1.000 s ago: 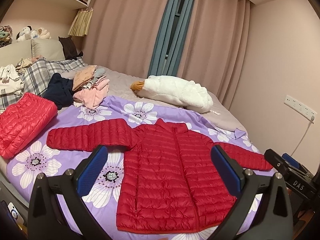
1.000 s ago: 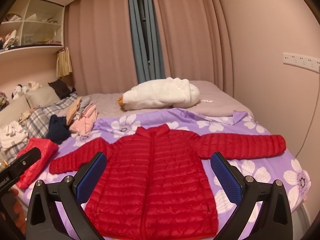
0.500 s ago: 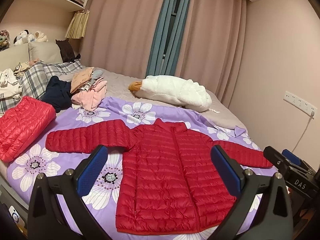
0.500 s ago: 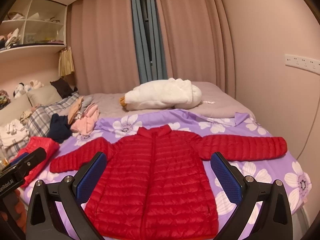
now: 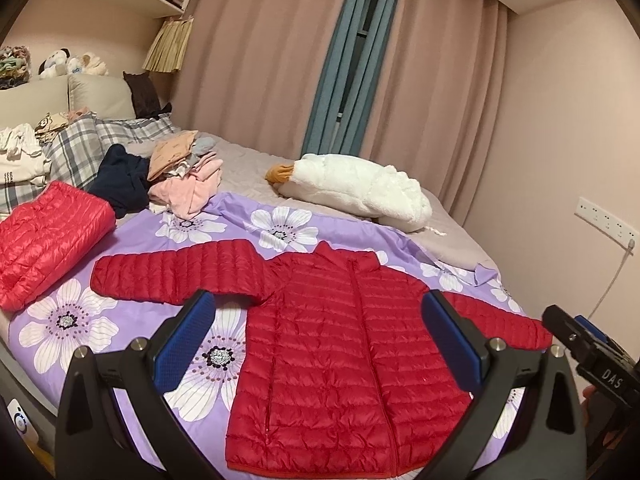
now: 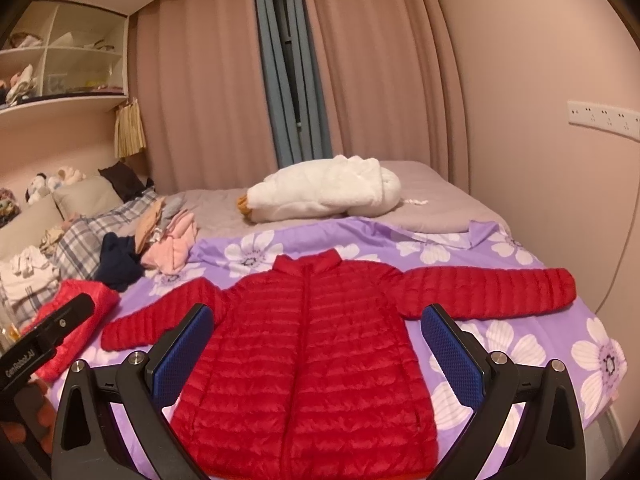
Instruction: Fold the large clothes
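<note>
A red quilted puffer jacket [image 5: 344, 356] [image 6: 312, 356] lies flat and zipped on a purple flowered sheet [image 5: 80, 320] [image 6: 520, 340], both sleeves spread out sideways. My left gripper [image 5: 318, 340] hovers open above the jacket's lower left part, nothing between its blue pads. Just as wide open, my right gripper [image 6: 318, 344] hangs over the jacket's middle and holds nothing. Each gripper's black body shows at the edge of the other's view.
A folded red jacket [image 5: 44, 236] lies at the left bed edge. Behind it are a navy garment [image 5: 120, 184], pink and tan clothes [image 5: 188, 184], plaid pillows [image 5: 80, 144]. A white fluffy coat [image 5: 360, 192] lies at the far side. Wall and sockets [image 6: 604, 118] stand right.
Both views have shifted only slightly, the cameras tilting a little. The jacket lies as before and both grippers stay open.
</note>
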